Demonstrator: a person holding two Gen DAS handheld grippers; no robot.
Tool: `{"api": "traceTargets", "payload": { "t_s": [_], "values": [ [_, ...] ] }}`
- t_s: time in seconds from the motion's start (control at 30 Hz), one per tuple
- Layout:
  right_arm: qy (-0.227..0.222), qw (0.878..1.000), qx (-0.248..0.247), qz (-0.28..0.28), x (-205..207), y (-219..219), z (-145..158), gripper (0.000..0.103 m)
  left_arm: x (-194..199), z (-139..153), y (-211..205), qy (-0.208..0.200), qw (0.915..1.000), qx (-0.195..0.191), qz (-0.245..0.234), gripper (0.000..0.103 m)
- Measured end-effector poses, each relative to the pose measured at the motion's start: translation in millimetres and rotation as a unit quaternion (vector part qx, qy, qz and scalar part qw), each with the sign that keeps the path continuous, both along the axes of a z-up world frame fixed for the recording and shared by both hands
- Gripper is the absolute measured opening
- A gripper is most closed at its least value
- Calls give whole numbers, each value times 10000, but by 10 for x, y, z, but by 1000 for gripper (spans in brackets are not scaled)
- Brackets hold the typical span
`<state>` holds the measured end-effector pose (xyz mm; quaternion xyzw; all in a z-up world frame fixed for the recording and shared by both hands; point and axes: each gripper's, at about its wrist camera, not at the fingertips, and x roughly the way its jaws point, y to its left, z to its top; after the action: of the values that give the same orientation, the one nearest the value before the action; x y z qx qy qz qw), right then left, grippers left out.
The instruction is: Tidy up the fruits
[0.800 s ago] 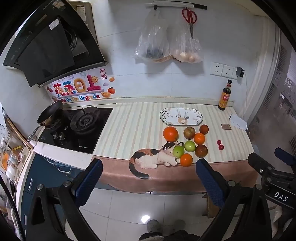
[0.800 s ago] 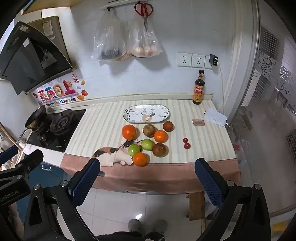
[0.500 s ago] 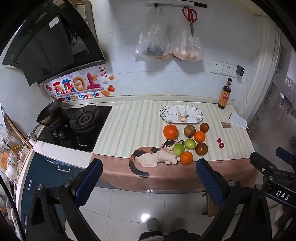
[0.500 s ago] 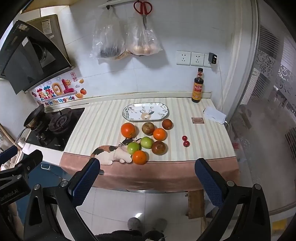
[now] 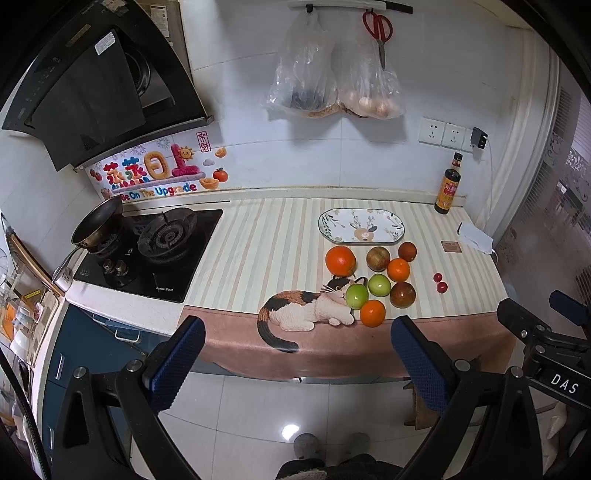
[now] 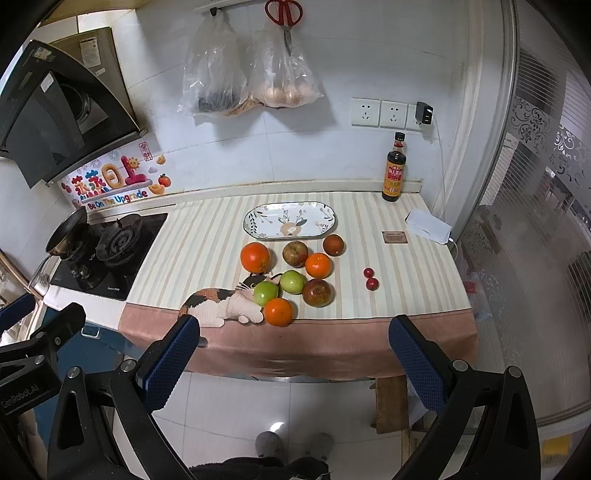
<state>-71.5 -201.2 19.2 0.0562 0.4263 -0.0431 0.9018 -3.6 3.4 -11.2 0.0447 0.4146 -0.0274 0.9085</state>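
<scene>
Several fruits lie in a cluster on the striped counter cloth: a large orange (image 5: 340, 260), two green apples (image 5: 379, 284), reddish apples (image 5: 378, 258), small oranges (image 5: 372, 313) and two cherry tomatoes (image 5: 439, 282). An empty oval patterned plate (image 5: 361, 226) sits just behind them. The cluster also shows in the right wrist view, with the large orange (image 6: 255, 257) and the plate (image 6: 290, 220). My left gripper (image 5: 295, 354) and right gripper (image 6: 295, 354) are both open and empty, held well back from the counter above the floor.
A gas hob (image 5: 147, 251) with a pan (image 5: 98, 225) is at the left. A sauce bottle (image 6: 395, 170) stands at the back right, with a white packet (image 6: 428, 225) and a small brown card (image 6: 394, 236). Bags and scissors (image 6: 284, 18) hang on the wall. A glass door is at the right.
Both grippers have drawn back slightly from the counter, so the fruits look a little smaller and lower. Nothing on the counter has moved.
</scene>
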Motion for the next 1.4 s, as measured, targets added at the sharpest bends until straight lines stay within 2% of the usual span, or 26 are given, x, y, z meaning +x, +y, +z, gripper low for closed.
{"api": "traceTargets", "payload": {
  "t_s": [1.4],
  "values": [
    [-20,10000,57,-53,2,-39,-14,103,32,7,25,9,10000,-2,-6,103]
  ]
}}
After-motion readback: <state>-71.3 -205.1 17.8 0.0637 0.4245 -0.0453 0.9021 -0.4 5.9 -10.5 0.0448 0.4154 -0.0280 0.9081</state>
